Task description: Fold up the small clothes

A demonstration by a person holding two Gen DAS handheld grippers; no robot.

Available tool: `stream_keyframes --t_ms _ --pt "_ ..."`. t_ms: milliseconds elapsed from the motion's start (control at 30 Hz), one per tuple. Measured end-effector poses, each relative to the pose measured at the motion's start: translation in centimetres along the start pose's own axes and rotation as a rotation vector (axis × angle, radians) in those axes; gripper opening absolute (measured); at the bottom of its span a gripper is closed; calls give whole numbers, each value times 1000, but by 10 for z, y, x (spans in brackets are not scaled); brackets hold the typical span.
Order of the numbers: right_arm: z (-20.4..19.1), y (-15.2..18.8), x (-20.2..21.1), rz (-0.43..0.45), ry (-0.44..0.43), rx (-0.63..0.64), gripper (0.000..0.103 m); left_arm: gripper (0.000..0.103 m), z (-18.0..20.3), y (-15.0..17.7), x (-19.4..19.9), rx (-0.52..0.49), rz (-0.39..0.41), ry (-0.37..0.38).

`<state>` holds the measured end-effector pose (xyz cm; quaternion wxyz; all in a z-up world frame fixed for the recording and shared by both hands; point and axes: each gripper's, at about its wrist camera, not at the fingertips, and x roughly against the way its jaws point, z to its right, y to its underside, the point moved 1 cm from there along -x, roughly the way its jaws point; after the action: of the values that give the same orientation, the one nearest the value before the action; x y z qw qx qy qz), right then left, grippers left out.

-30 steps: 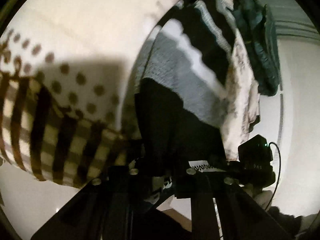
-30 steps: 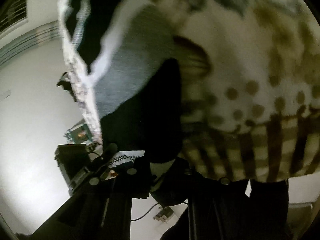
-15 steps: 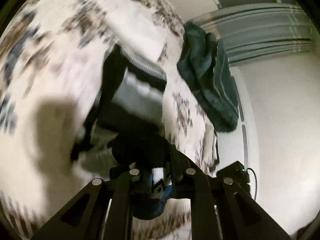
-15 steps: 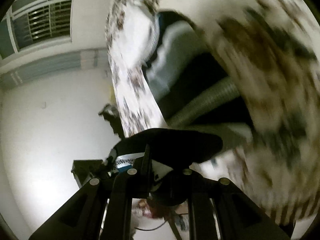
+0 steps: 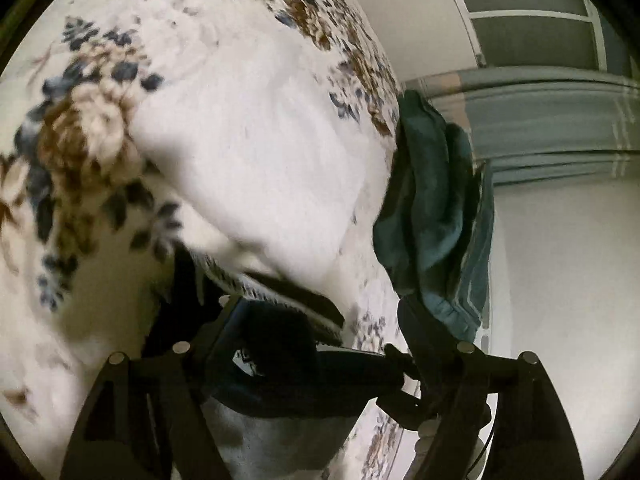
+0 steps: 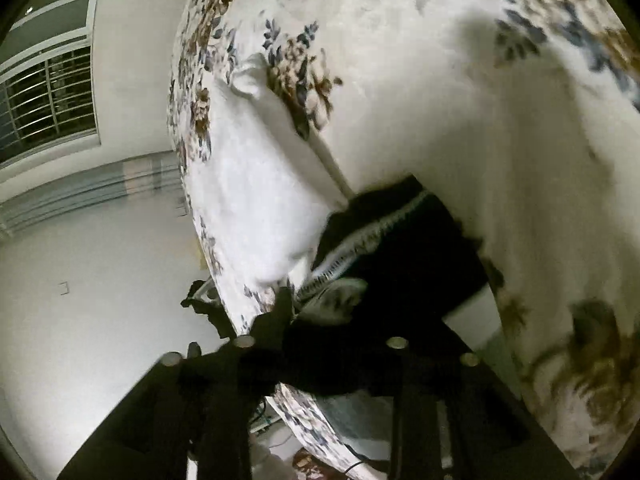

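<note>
Where the left gripper (image 5: pixel 320 344) enters its own view, its fingers stand wide apart, with the black part of a black-and-grey knitted garment (image 5: pixel 280 364) bunched between them; whether they pinch it I cannot tell. Just beyond the garment's striped white-and-black edge lies a plain white cloth (image 5: pixel 256 160), spread on the floral bedspread (image 5: pixel 80 128). Farther off, at the bed's far edge from the garment, a dark teal garment (image 5: pixel 432 208) hangs in a heap, with grey curtains (image 5: pixel 552 128) behind it.

Seen from the right gripper (image 6: pixel 320 344), the same knitted garment (image 6: pixel 404 248) lies across its fingers, hiding the tips, so their spacing cannot be told. Touching the garment's far side, the white cloth (image 6: pixel 248 184) stretches away over the bedspread (image 6: pixel 440 60). Well beyond, a barred window (image 6: pixel 44 96) shows in the wall.
</note>
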<state>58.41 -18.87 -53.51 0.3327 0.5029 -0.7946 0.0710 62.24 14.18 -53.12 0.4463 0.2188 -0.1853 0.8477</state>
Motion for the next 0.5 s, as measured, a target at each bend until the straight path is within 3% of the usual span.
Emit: stream_keyframes --t_ms 100,167,267,367,433,500 --pt "3 -1 9 24 -58 8 59 76 -8 6 11 -26 -7 -27" --pt "4 -5 8 35 -59 17 62 76 -15 21 21 -50 -20 -60" --pt "10 1 29 30 33 105 64 76 -26 52 40 -80 -34 -124" --pt "18 9 41 -1 145 207 79 76 -35 94 63 -56 -34 -142" --pt "27 16 45 -56 231 289 82 76 -40 125 81 -29 -24 -131" --pt "35 16 40 -119 281 337 93 90 -48 160 94 26 -11 -96"
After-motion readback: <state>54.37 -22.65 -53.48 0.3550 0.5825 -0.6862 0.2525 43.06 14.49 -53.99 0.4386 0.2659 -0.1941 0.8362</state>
